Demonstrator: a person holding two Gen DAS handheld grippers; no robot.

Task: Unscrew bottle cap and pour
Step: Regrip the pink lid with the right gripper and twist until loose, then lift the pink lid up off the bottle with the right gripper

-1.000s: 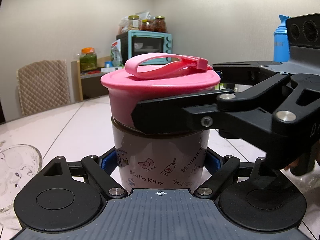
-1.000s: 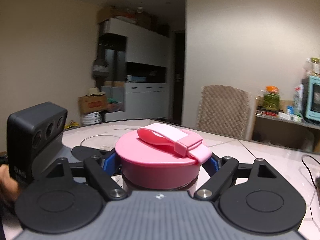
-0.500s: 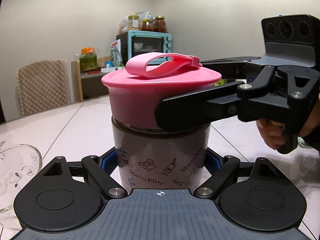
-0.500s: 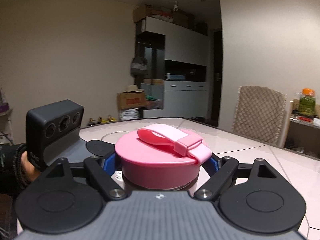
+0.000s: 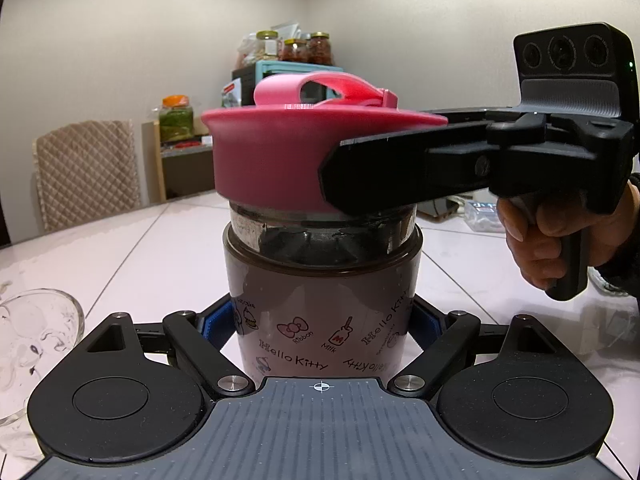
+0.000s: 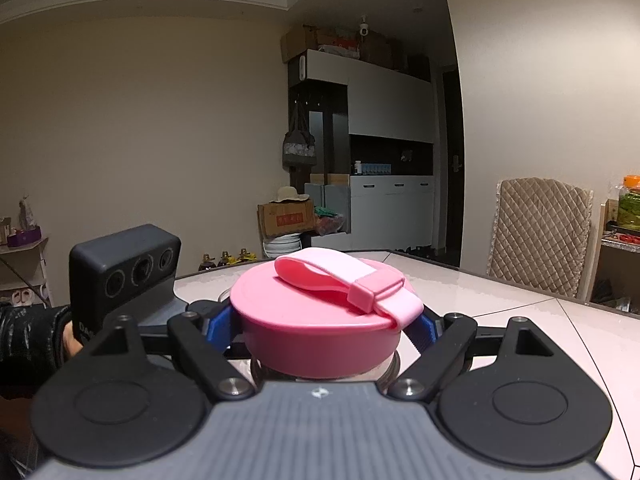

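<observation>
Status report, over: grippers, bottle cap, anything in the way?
Left hand-held gripper shut on bottle. Right hand-held gripper shut on pink cap, raised off the threads. Nothing blocking.

White tabletop (image 5: 120,248). Clear glass bowl (image 5: 36,332), near left edge. Quilted beige chair (image 5: 86,172), far left. Turquoise toaster oven (image 5: 296,68) behind, jars (image 5: 294,46) on top. Green-filled jar with orange lid (image 5: 176,118) on side shelf. White cabinet (image 6: 390,204), cardboard box (image 6: 286,218), stacked plates (image 6: 282,246) far across room.
</observation>
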